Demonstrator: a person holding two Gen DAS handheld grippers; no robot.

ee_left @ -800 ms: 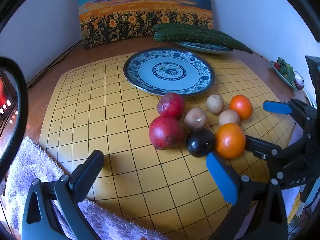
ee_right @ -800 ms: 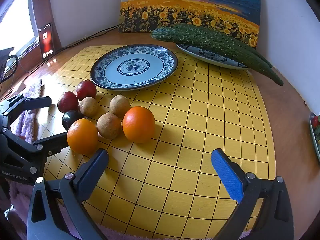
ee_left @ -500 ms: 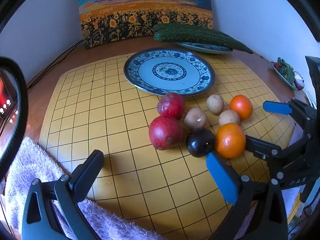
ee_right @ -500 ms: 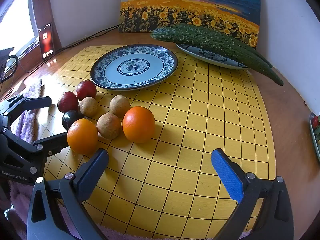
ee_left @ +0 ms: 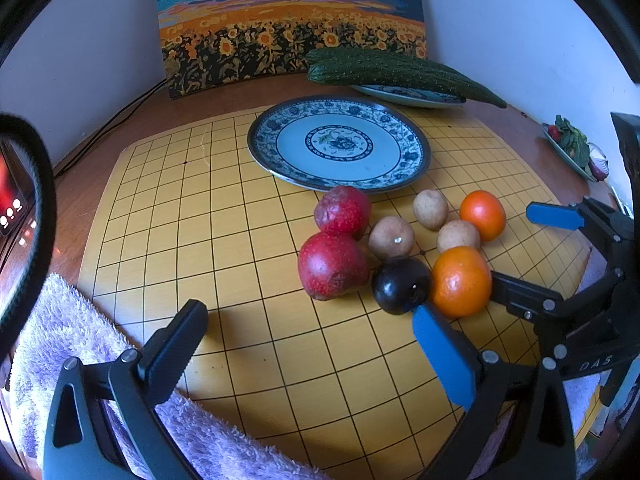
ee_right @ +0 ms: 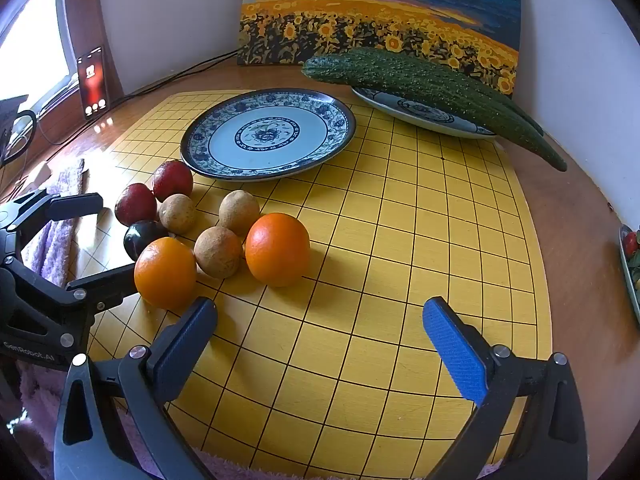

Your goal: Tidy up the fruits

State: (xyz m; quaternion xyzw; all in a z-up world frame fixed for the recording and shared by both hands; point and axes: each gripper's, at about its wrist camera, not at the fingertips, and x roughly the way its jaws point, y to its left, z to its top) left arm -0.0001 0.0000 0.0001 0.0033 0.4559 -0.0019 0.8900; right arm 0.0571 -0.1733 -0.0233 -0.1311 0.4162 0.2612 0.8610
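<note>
Right wrist | both hand-held grippers wide, holding nothing: right hand-held gripper [ee_right: 320,344], left hand-held gripper [ee_left: 308,344] | fruits [ee_right: 276,248] beside plate [ee_right: 340,136]

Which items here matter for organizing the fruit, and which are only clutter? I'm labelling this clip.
For the job: two oranges, two red fruits, dark plum, three brown fruits, empty blue-patterned plate, both open grippers.

Lying about: cucumbers on the far plate, sunflower painting, phone, purple towel.
</note>
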